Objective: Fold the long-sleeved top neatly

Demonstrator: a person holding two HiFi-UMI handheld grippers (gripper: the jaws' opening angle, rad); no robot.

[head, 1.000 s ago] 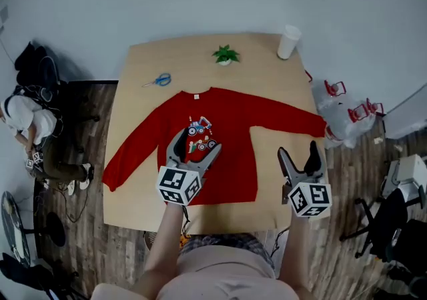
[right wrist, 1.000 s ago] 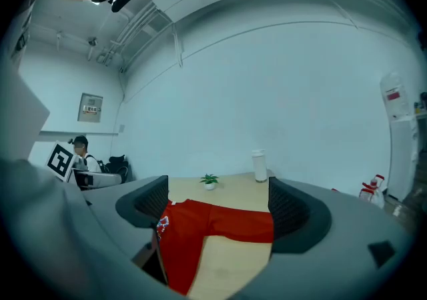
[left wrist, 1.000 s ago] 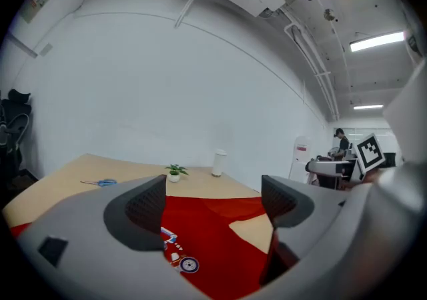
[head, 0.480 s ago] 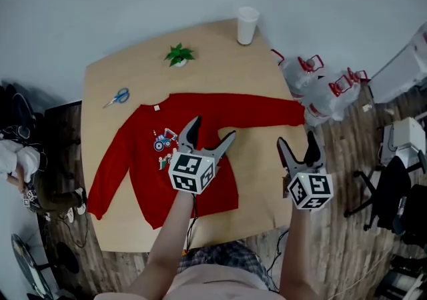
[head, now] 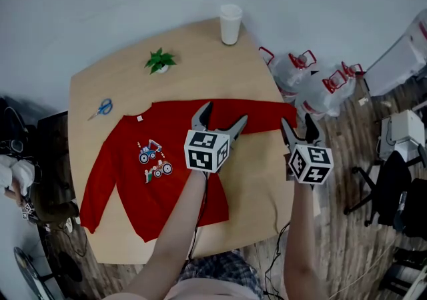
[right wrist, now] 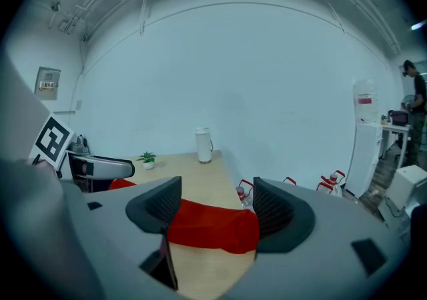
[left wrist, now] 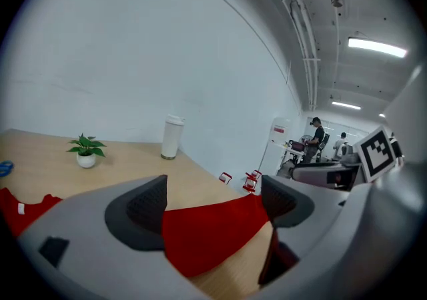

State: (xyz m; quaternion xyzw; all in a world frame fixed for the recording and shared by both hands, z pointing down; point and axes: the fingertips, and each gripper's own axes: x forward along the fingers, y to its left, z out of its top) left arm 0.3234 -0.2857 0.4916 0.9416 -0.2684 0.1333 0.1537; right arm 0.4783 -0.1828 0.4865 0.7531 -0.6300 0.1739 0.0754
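A red long-sleeved top (head: 127,179) with a printed chest lies flat, front up, on the wooden table (head: 193,59), both sleeves spread out. My left gripper (head: 222,115) hovers open above the right sleeve (left wrist: 213,239) close to the armpit; the red cloth shows between its jaws, apart from the pads. My right gripper (head: 299,125) is at the table's right edge over the sleeve's cuff (right wrist: 213,225). Its jaws are closing, with the cuff lying below and between them, and the pads are not pressing on it.
At the back of the table stand a small potted plant (head: 159,61) and a white cup (head: 231,23); blue scissors (head: 101,108) lie at the left. White bags with red handles (head: 313,85) sit on the floor right of the table. People stand far off (left wrist: 313,139).
Both grippers have moved right and away from me, the left from over the chest print to the right sleeve, the right from beside the hem to the cuff. The right jaws have narrowed.
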